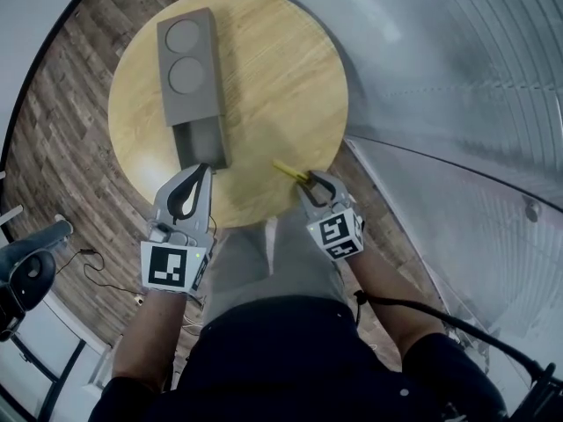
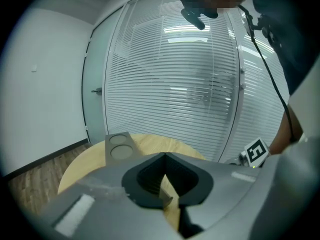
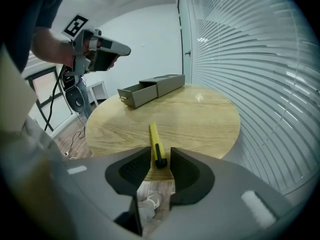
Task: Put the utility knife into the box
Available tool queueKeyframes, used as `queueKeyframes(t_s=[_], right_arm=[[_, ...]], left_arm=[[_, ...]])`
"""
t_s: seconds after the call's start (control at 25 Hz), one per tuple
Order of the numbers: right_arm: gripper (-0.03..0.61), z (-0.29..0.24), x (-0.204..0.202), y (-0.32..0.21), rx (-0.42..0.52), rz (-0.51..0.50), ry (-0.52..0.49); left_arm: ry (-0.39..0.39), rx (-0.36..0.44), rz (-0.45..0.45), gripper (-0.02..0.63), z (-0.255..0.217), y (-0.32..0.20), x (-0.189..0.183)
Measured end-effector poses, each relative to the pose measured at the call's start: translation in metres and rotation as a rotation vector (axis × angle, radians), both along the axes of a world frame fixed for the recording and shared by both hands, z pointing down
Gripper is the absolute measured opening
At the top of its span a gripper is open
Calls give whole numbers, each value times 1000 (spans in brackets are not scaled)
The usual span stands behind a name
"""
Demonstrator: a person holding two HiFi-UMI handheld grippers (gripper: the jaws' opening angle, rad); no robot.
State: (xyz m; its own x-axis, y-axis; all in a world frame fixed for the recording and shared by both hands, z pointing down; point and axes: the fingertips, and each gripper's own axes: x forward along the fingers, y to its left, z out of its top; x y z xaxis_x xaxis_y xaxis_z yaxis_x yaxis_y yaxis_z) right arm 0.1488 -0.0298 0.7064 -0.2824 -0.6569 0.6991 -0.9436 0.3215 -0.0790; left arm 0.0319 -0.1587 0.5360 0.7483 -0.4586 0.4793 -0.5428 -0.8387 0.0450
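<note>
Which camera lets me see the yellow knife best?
The right gripper view: the knife lies whole on the table, black end between the open jaws. The head view shows only a small yellow sliver; the left gripper view shows none of it.

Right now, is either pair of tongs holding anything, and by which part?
Nothing is held. The left tongs are shut and empty. The right tongs are open, jaws either side of the black end of the utility knife, which lies on the table.

Round table (image 1: pixel 264 69) holds box (image 1: pixel 189 77), utility knife (image 1: pixel 290 172).
</note>
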Motion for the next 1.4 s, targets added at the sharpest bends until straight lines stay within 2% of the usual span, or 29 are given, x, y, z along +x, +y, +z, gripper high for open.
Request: queueKeyframes(t_s=[0.08,0.12,0.2,0.44,0.68,1.16,1.4], right_arm=[[112,2,-3,0,-9,-37,25],[75,1,-5,-1,-5,-53,48],[75,-3,-6,-5,14,-62,77],[75,-40,3,-23,55,10,46],[74,-79,2,-43,103,6,47],[75,-164,-14,-84,210,-16,16],[74,-196,-21,-96,234,25,-58]], left_arm=[[7,9,-7,6,-9,0,-3],[9,16,-12,6,-14,-2,-5],[14,35,-23,6,-24,-7,-11],[33,74,-74,6,-46,-22,-29],[92,68,-115,6,-71,-31,-37],[155,155,-152,6,-129,-46,-71],[184,193,-176,6,-151,-43,-91]])
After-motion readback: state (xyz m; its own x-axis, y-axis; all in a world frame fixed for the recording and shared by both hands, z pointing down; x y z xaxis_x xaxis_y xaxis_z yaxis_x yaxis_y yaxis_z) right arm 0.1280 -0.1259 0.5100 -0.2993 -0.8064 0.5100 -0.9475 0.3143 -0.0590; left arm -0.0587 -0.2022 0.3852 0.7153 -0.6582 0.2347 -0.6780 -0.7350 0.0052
